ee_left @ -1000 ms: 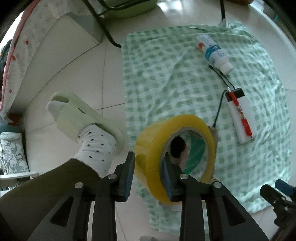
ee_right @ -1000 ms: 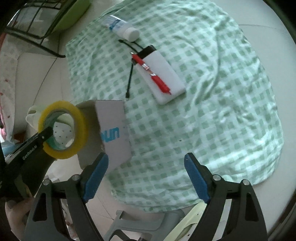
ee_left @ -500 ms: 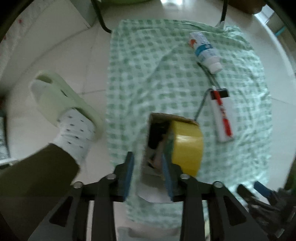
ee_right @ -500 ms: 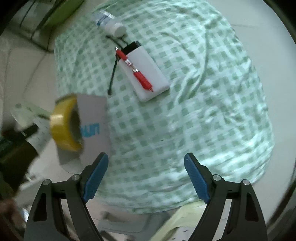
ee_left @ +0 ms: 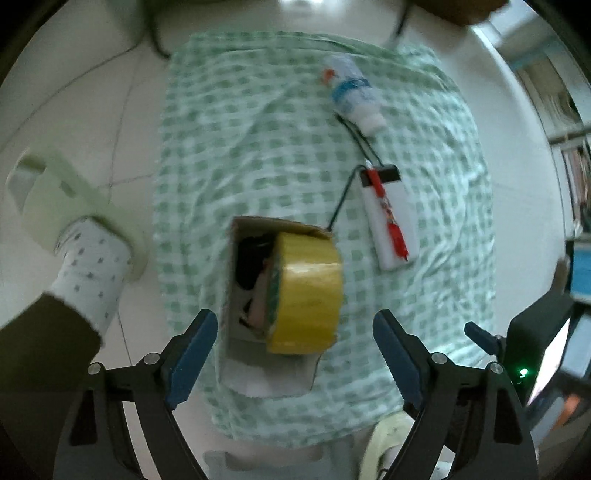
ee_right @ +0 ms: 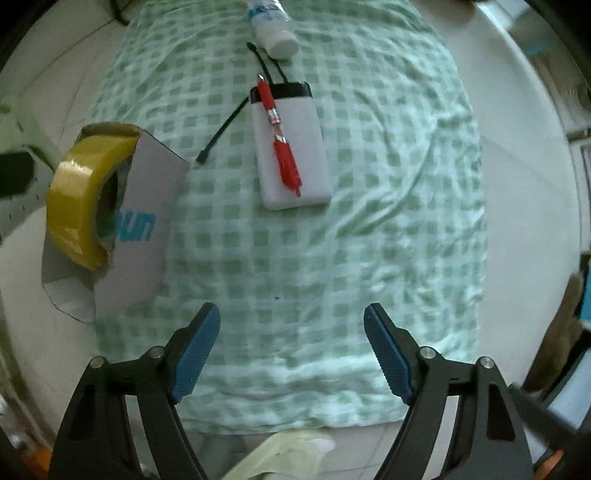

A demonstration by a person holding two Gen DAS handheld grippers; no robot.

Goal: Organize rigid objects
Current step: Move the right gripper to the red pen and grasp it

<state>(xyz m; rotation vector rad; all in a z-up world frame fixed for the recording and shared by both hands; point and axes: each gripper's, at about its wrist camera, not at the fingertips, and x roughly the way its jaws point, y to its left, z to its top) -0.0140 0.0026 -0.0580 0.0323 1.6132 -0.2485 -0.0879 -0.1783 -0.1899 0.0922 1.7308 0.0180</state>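
Observation:
A yellow tape roll [ee_left: 304,295] stands on edge in the open top of a cardboard box [ee_left: 255,236] on the green checked cloth [ee_left: 240,147]. My left gripper [ee_left: 295,354] is open and empty just above and behind the box. The roll [ee_right: 79,206] and box [ee_right: 147,229] also show at the left of the right wrist view. A white power bank [ee_right: 295,147] with a red pen [ee_right: 282,147] on it and a white bottle [ee_right: 275,31] lie further back. My right gripper [ee_right: 291,347] is open and empty over the cloth.
A black cable [ee_right: 221,129] runs from the power bank toward the box. A person's foot in a dotted sock [ee_left: 88,266] and pale green slipper [ee_left: 55,188] stands on the tiled floor left of the cloth.
My left gripper let go of the tape roll, which now rests in the box, and opened wide. The right gripper moved a little nearer the power bank.

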